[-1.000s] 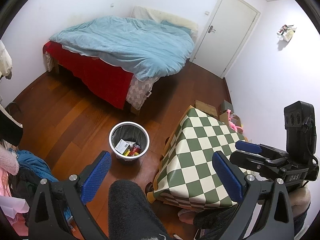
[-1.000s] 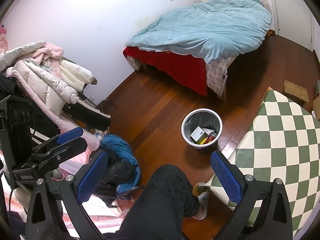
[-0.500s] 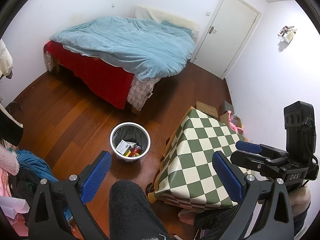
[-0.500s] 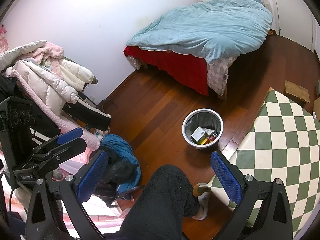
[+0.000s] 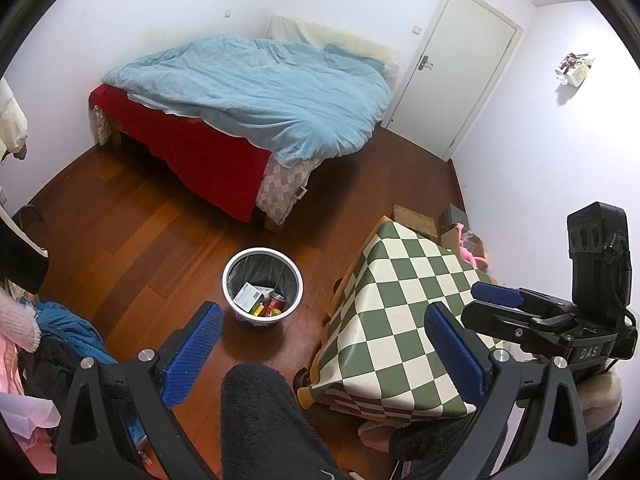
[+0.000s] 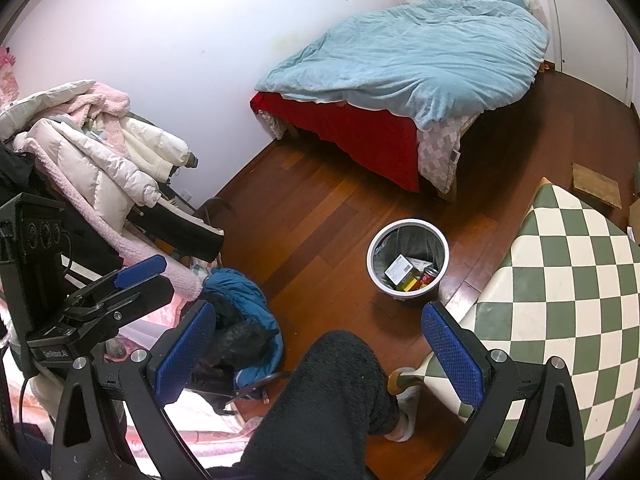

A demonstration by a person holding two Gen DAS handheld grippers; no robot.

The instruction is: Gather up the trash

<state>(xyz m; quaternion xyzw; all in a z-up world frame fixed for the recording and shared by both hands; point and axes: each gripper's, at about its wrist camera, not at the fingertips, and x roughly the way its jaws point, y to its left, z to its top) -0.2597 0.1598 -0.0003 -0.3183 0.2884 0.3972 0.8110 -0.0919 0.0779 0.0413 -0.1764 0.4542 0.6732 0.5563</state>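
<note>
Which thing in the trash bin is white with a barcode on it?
The flat white box in the trash bin. The red can and yellow packet beside it are coloured.

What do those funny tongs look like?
Both tongs, left tongs and right tongs, are black frames with silver screws and bumpy blue pads. The right one carries a black box with a thin cable and white letters.

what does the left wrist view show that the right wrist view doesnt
Only the left wrist view shows the whole white door, the wall ornament and the pink toy. Only the right wrist view shows the pile of coats. Both show the trash bin holding trash, the bed, the checkered table, and both open, empty grippers: left gripper, right gripper.
</note>
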